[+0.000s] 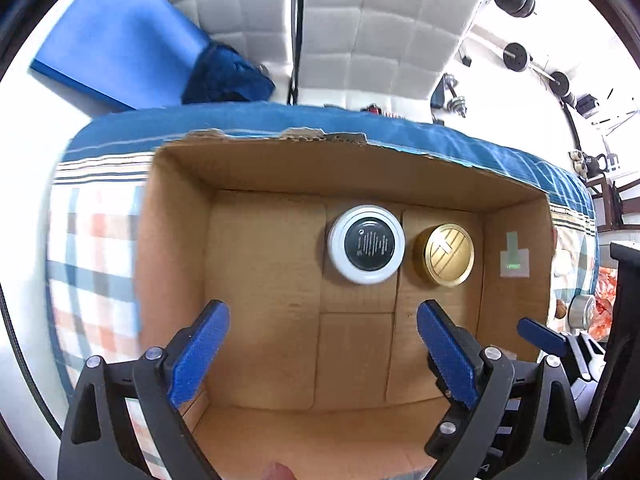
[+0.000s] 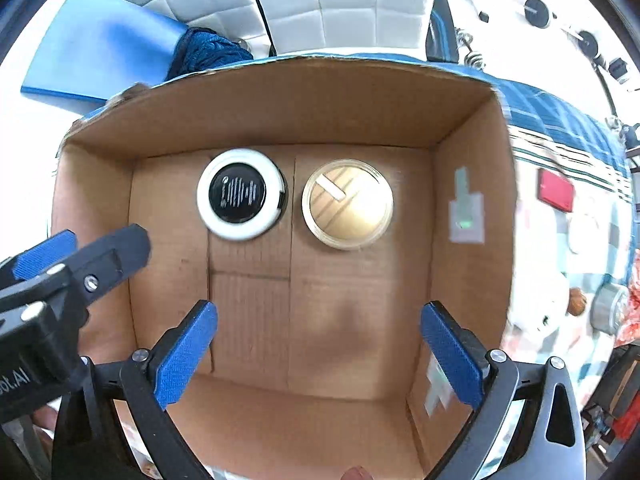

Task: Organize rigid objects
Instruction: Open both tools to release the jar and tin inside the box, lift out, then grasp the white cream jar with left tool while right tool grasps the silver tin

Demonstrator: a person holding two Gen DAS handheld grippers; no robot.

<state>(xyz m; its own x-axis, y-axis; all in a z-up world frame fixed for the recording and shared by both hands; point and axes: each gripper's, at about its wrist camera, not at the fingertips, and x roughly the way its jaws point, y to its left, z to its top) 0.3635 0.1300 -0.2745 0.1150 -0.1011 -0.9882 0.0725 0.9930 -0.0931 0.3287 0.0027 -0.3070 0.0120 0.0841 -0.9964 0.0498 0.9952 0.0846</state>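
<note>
An open cardboard box (image 1: 184,240) (image 2: 280,104) sits on a checked bedspread. Inside, at the far side, stand a white-rimmed jar with a black lid (image 1: 366,243) (image 2: 240,194) and a gold-lidded jar (image 1: 448,254) (image 2: 347,203) side by side, close together. My left gripper (image 1: 322,356) is open and empty above the box's near half. My right gripper (image 2: 318,354) is open and empty, also over the near half. The left gripper's fingers (image 2: 60,256) show at the left of the right wrist view.
On the bedspread right of the box lie a silver tin (image 1: 582,312) (image 2: 610,308), a red flat object (image 2: 556,191) and a small brown thing (image 2: 576,302). A blue board (image 1: 120,36) and dark blue cloth (image 1: 228,76) lie behind the box.
</note>
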